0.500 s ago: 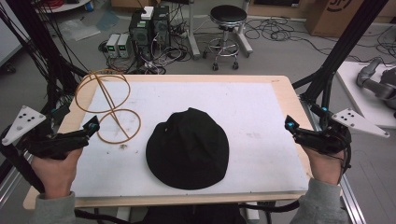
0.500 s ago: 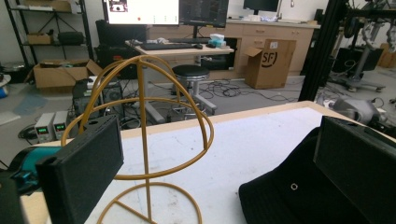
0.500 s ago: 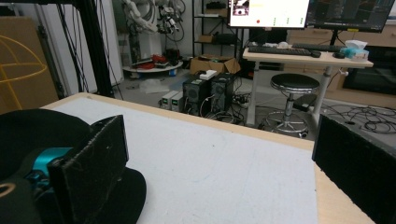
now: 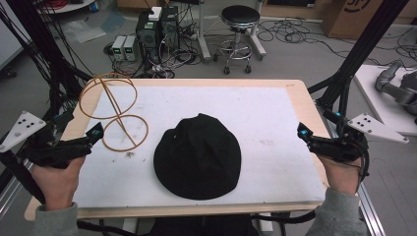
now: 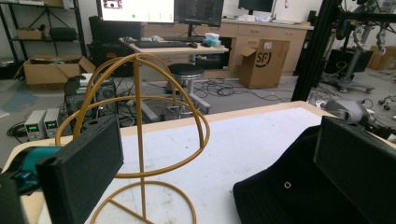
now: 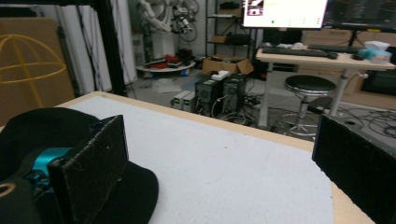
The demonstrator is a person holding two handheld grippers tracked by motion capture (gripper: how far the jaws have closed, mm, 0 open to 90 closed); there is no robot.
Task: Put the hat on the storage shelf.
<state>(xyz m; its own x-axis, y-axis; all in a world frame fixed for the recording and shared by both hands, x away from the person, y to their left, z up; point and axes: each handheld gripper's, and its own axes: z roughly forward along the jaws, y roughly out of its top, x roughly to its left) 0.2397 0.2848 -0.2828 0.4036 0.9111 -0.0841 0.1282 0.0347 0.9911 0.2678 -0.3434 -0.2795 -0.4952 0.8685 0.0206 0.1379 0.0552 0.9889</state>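
Overhead, one soft black hat (image 4: 197, 156), round and matte with a floppy brim, lies at the middle of the counter (image 4: 275, 110), whose white, faintly smudged sheet sits on a pale wood edge. One stand (image 4: 114, 113) of thin gold wire, two hoops on a slanted rod, rests at the counter's left rear, apart from the hat. Left tongs (image 4: 94, 132) sit just beside the stand's lower ring; right tongs (image 4: 301, 132) hang at the counter's right edge.

From the left gripper view, two flat black foam-faced jaws stand wide apart, empty, with the wire stand between them and the hat behind the right one.

From the right gripper view, both jaws gape, holding nothing; the hat lies at left.
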